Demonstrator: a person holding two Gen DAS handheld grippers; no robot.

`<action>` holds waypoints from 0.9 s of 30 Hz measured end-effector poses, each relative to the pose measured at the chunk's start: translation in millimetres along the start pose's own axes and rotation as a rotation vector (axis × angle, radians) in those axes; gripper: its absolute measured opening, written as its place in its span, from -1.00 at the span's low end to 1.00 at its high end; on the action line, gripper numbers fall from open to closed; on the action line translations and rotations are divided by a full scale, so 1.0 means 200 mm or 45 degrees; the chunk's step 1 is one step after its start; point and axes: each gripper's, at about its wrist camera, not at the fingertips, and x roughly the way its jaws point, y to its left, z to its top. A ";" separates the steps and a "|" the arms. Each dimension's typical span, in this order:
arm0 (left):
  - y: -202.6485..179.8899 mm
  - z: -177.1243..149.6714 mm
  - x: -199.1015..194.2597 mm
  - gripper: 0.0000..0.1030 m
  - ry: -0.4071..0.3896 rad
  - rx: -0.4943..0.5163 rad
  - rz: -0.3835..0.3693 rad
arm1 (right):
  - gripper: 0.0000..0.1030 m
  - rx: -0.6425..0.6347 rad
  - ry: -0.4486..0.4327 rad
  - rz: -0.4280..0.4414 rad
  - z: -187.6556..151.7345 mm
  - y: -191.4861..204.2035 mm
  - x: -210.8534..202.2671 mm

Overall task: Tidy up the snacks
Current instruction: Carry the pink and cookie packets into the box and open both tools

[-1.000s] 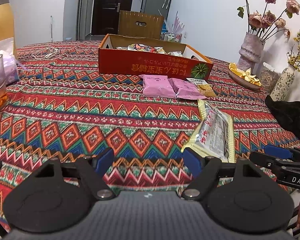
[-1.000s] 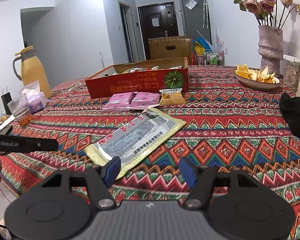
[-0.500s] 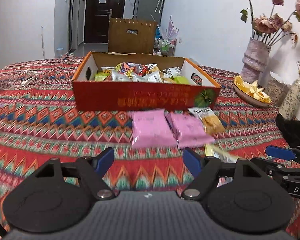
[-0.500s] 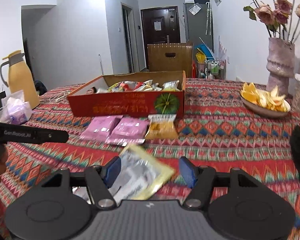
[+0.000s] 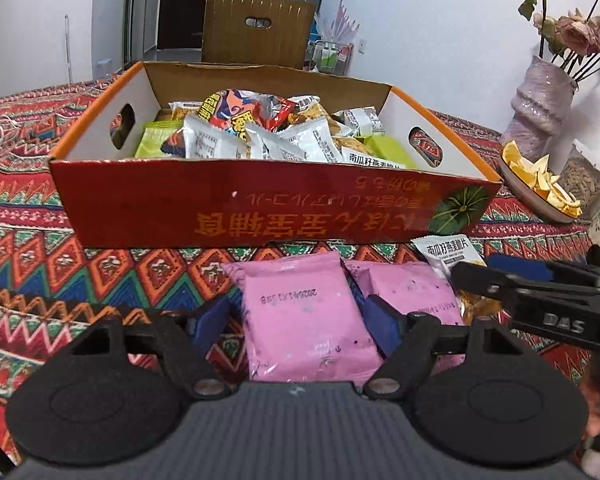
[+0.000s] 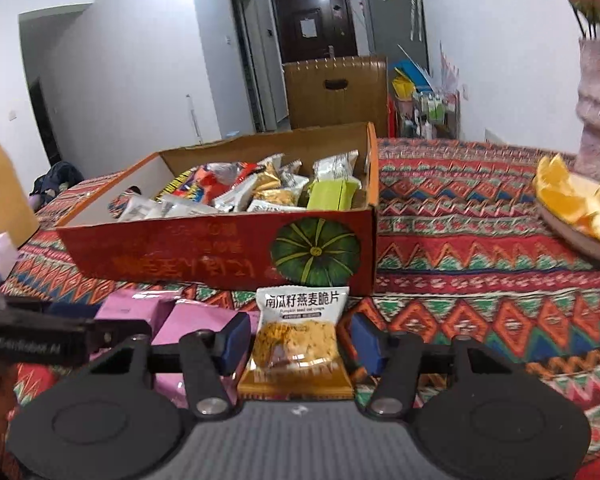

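Both grippers have come forward across the patterned cloth (image 5: 100, 272) to the packets lying before the red box (image 5: 260, 208). My left gripper (image 5: 296, 318) straddles the left pink packet (image 5: 304, 320), and its jaws have just been narrowing, pads not yet pressing. My right gripper (image 6: 296, 338) brackets the pumpkin-seed crisp packet (image 6: 300, 336), its jaws also closing, a sliver of gap remaining. I'd squeeze gently at mid-packet, then lift clear of the box wall before dropping in.

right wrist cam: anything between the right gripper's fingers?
Yes. In the right wrist view the orange snack packet lies between the right gripper fingers, which have just been closing; contact unclear.
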 end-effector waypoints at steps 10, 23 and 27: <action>0.00 -0.03 -0.03 0.23 -0.033 0.038 0.027 | -0.04 -0.001 -0.010 -0.060 -0.05 -0.02 0.02; -0.04 -0.08 -0.22 0.19 -0.101 0.076 0.094 | -0.21 -0.033 -0.070 -0.111 -0.06 0.00 -0.16; -0.01 -0.17 -0.47 0.19 -0.155 0.013 0.098 | -0.21 0.045 -0.127 -0.068 -0.13 0.00 -0.38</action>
